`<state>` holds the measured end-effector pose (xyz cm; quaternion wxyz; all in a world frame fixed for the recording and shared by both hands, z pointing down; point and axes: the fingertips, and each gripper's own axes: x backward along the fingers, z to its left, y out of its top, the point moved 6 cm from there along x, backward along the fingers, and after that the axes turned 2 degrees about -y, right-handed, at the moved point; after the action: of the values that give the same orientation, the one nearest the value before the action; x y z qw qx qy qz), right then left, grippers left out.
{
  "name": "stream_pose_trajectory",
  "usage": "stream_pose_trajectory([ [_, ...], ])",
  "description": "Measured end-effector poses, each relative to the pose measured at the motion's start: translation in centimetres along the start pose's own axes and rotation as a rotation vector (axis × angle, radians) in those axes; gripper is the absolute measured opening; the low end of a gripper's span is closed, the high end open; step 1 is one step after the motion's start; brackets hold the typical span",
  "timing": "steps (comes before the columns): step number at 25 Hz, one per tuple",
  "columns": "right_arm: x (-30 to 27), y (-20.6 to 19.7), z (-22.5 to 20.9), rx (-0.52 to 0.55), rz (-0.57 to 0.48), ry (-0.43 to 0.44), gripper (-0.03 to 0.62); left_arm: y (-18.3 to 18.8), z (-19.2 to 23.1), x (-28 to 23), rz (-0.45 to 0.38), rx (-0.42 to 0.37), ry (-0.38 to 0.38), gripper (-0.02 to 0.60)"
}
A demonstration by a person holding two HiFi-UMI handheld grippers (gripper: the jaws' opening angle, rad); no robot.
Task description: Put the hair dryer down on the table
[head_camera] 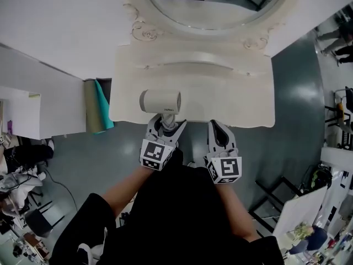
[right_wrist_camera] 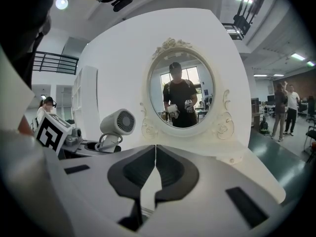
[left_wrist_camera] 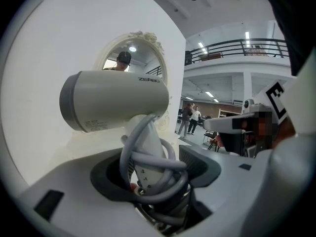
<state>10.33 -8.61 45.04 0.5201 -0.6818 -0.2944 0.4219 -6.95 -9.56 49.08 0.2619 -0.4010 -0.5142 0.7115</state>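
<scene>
A white hair dryer point(head_camera: 160, 101) with a grey back end is held upright over the near left part of the cream dressing table point(head_camera: 242, 95). My left gripper point(head_camera: 165, 126) is shut on its handle, which has the grey cord point(left_wrist_camera: 158, 164) wound round it. In the left gripper view the dryer's barrel point(left_wrist_camera: 116, 100) lies crosswise above the jaws. My right gripper point(head_camera: 219, 130) hovers at the table's near edge, to the right of the dryer, its jaws shut with nothing between them. From the right gripper view the hair dryer point(right_wrist_camera: 117, 124) shows at the left.
An oval mirror point(head_camera: 215, 4) in a carved frame stands at the back of the table against a white wall. A green and grey roll point(head_camera: 98, 106) leans left of the table. Grey floor lies on both sides, with chairs and clutter at the far right and left.
</scene>
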Motion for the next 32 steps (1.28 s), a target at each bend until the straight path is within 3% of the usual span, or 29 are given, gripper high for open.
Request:
stream_pose_trajectory([
  [16, -2.7, 0.8, -0.1, -0.014, 0.012, -0.060, 0.020, -3.9, 4.3, -6.7, 0.142, 0.089, -0.055, 0.291],
  [23, -4.3, 0.6, 0.7, -0.004, 0.036, -0.045, 0.020, -5.6, 5.1, -8.6, 0.197, 0.109, -0.092, 0.291],
  [32, -7.1, -0.1, 2.5, 0.058, 0.061, 0.007, 0.020, -7.8, 6.7, -10.1, 0.260, 0.164, -0.074, 0.291],
])
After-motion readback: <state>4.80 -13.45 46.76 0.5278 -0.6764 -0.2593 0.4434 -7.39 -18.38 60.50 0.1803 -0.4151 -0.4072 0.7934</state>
